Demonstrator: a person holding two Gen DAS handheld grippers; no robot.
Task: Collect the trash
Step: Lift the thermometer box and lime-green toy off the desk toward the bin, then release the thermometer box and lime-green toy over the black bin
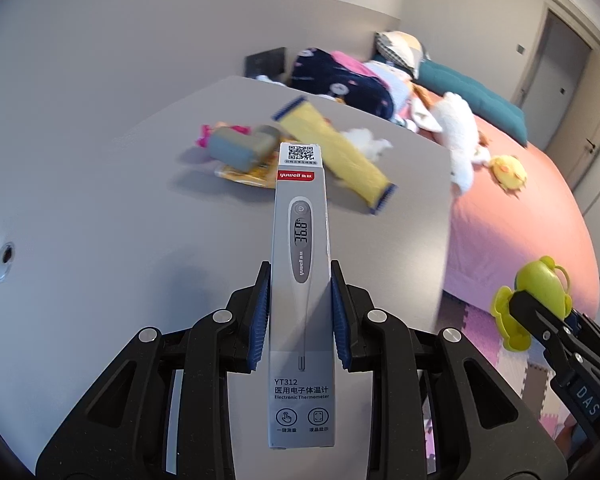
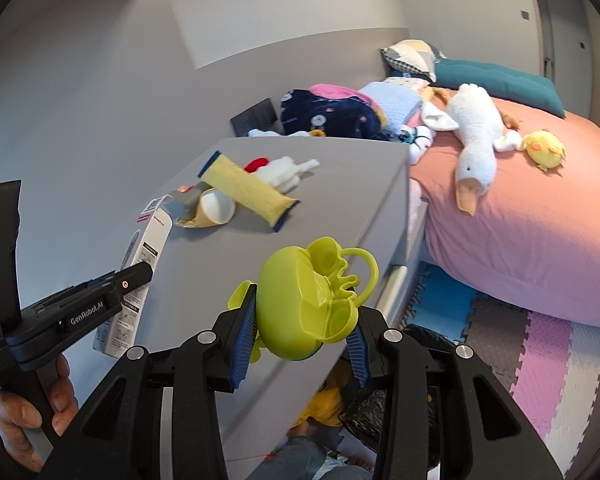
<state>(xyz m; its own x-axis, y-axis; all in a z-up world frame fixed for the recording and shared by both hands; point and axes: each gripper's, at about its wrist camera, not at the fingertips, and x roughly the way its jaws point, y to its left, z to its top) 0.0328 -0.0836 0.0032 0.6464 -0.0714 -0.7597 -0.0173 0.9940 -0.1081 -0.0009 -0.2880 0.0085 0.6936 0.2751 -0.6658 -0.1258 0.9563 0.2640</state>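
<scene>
Pointing forward lengthwise, thermometer box (image 1: 300, 280), left hand-held gripper (image 1: 300, 312) clamped

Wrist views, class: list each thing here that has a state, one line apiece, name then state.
Left claw: shut on the box.
Grey cardboard thermometer box: held upright, closed.
Right claw: shut on the toy.
Lime-green plastic toy: held, lifted off the table.
Yellow cloth sleeve with blue ends: lying flat on the grey table.
White plush goose: lying on the pink bed.

Left hand-held gripper (image 1: 300, 316) clamping thermometer box (image 1: 300, 280), grey table (image 1: 100, 200)
</scene>
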